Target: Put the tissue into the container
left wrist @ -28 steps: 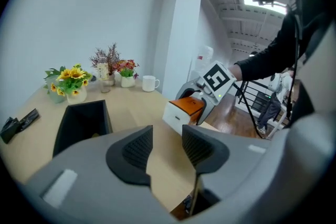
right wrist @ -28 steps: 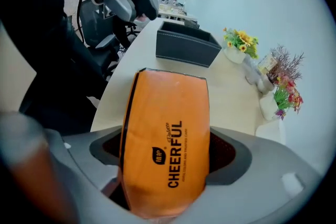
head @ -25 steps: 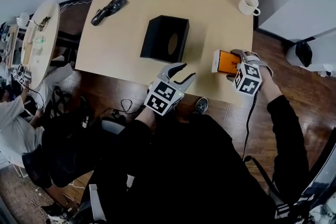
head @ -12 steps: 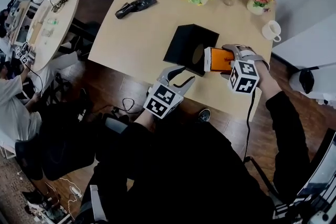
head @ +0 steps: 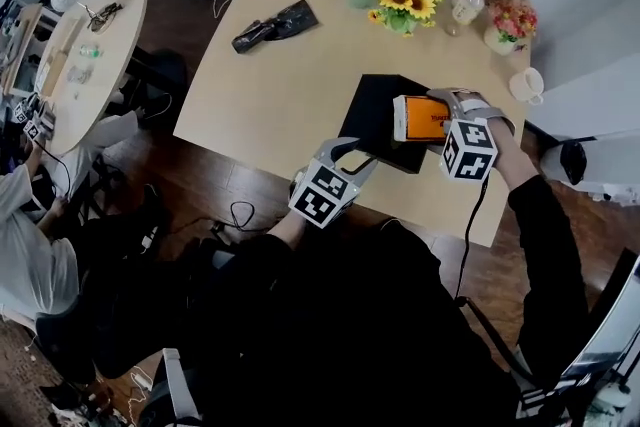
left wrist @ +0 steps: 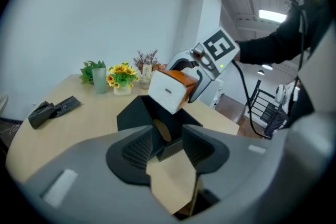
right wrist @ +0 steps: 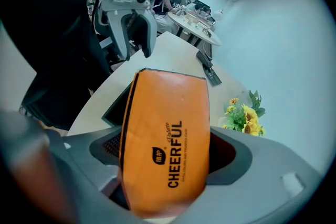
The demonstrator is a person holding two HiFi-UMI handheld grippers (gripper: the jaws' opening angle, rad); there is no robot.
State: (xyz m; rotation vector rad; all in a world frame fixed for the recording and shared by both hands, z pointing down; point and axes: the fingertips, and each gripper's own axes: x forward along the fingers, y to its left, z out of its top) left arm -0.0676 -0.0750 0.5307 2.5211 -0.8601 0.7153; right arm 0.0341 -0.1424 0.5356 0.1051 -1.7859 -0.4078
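Below my right claw (head: 446, 121), pinching the tissue pack (head: 418, 118): container (head: 372, 110) | left claw (left wrist: 167, 147) spread, container corner between, contact unclear | I risk snagging the rim, shoving it.

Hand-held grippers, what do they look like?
The left hand-held gripper and right hand-held gripper are grey, with two curved jaws and a white cube of black square markers each. A black cable trails from the right one. Sleeves are black.

Right gripper (right wrist: 167, 168) clamped on the orange tissue pack (right wrist: 165, 128), one jaw at each side. Black container (right wrist: 114, 107) sits just beyond, on the table (right wrist: 173, 55) — left gripper (right wrist: 135, 52) farther off, sunflowers (right wrist: 242, 115) right.
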